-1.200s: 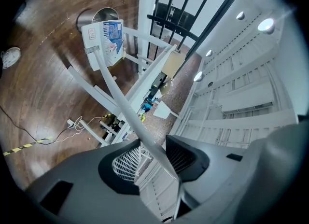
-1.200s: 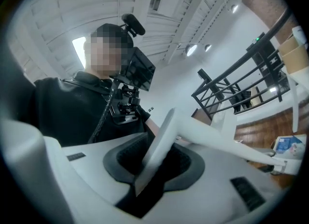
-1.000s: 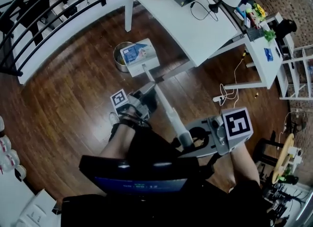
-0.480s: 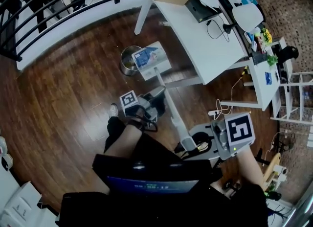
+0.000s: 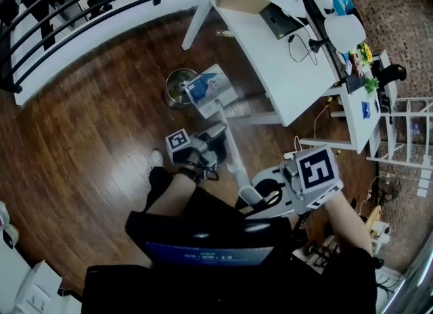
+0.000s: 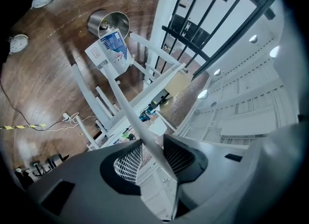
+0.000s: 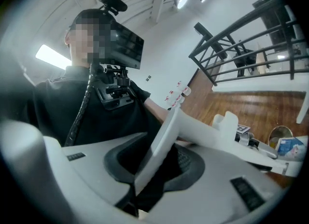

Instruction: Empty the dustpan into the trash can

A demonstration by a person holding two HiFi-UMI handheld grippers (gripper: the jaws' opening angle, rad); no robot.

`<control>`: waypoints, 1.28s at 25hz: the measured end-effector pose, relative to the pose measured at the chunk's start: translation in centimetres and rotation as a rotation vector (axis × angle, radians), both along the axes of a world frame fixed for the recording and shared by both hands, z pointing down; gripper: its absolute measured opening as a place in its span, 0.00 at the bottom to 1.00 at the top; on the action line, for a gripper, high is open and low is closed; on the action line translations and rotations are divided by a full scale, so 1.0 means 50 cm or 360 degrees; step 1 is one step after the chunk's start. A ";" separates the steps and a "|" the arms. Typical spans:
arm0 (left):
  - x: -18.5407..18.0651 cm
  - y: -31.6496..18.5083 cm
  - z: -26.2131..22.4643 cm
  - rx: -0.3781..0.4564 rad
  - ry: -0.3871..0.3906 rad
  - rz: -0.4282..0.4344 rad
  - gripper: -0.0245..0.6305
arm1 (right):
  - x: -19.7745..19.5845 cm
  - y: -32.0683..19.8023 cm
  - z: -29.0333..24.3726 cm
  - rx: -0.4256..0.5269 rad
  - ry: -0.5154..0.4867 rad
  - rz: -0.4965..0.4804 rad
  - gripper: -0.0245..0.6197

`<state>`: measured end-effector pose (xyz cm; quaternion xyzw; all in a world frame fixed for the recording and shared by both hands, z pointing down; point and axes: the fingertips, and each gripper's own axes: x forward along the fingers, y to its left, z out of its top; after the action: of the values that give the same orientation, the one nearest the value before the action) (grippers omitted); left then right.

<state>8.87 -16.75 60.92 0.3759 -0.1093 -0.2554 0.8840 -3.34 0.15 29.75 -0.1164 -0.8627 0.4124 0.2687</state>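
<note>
Head view, dustpan [image 5: 208, 89] carried on its long handle [image 5: 233, 164]: my left tongs [image 5: 218, 145] have just been narrowing on the mid-handle, which now fills the gap between their pads, while my right tongs [image 5: 252, 196] are clamped on the grip end. I judge the hold firmed for tipping. The pan sits at the right rim of the trash can [image 5: 177, 89], as a second earlier; only the handle shows shorter

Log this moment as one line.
left gripper: jaws just closing on dustpan handle | right gripper: shut on handle end | dustpan: at trash can rim
</note>
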 end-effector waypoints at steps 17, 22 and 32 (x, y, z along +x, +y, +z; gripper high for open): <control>-0.067 -0.082 0.070 -0.0138 -0.0011 0.0009 0.22 | -0.092 -0.098 0.068 -0.0165 0.0222 -0.0275 0.20; -0.072 -0.094 0.080 -0.0184 -0.0017 -0.0012 0.21 | -0.097 -0.110 0.080 -0.0211 0.0284 -0.0346 0.20; -0.071 -0.107 0.095 -0.0209 -0.0039 -0.0017 0.19 | -0.096 -0.080 0.121 -0.0252 0.0404 -0.0576 0.20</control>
<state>5.35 -22.09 65.68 0.3195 -0.1386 -0.2478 0.9041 -8.16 -3.87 35.81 -0.2371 -0.7520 0.4352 0.4346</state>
